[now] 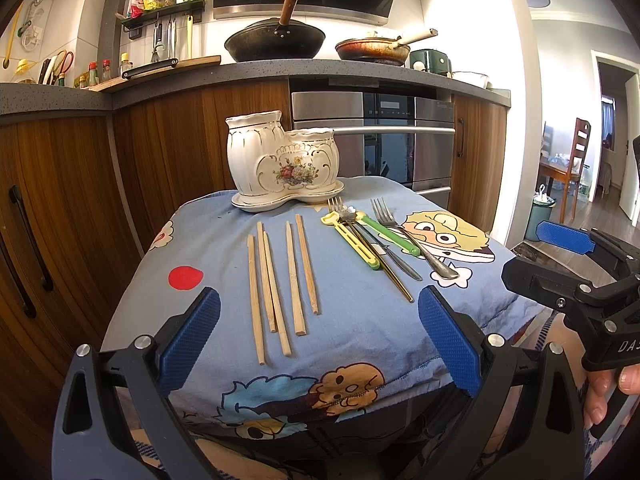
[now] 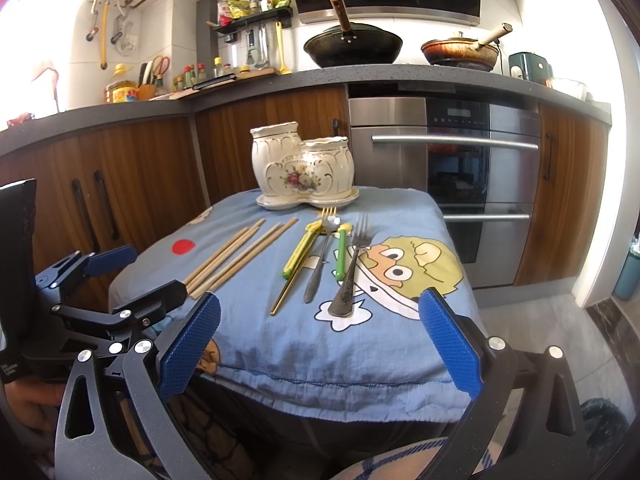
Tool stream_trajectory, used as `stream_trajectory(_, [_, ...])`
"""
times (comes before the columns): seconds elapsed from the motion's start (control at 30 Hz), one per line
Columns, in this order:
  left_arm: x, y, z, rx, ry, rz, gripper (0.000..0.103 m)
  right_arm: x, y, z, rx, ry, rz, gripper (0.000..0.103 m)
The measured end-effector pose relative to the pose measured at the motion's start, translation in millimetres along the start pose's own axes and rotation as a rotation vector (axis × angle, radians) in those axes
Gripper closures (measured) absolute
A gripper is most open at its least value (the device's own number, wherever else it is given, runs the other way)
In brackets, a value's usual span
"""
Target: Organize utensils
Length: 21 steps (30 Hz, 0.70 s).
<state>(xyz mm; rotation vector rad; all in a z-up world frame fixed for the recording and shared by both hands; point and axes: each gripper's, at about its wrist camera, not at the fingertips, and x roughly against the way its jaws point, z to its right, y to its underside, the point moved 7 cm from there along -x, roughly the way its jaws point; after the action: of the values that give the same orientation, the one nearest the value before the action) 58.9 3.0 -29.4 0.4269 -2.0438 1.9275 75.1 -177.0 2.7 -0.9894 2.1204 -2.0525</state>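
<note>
A white floral ceramic utensil holder (image 1: 282,160) (image 2: 303,168) with two cups stands on its tray at the far edge of a small table covered by a blue cartoon cloth (image 1: 360,332) (image 2: 372,340). Several wooden chopsticks (image 1: 276,280) (image 2: 240,254) lie left of centre. Forks, a spoon and green and yellow handled utensils (image 1: 380,240) (image 2: 328,258) lie to their right. My left gripper (image 1: 318,338) is open and empty above the near edge, before the chopsticks. My right gripper (image 2: 320,342) is open and empty before the metal utensils.
Wooden kitchen cabinets (image 1: 160,140) and a steel oven (image 1: 400,140) stand behind the table. Two woks (image 1: 276,42) sit on the counter. A bin (image 1: 540,216) and a dining chair (image 1: 576,160) are at the right.
</note>
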Motion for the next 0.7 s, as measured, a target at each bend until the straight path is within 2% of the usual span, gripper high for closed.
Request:
stream_trajectory(0.13, [-1, 1, -7, 0.000, 0.001, -0.002, 0.005, 0, 0, 0, 0.000, 0.000, -0.001, 0.004])
stream_trajectory(0.2, [-1, 0, 10, -0.002, 0.009, -0.002, 0.005, 0, 0, 0, 0.000, 0.000, -0.001, 0.004])
stream_trajectory(0.7, [-4, 3, 12, -0.019, 0.016, -0.020, 0.005, 0, 0, 0, 0.002, 0.000, -0.001, 0.004])
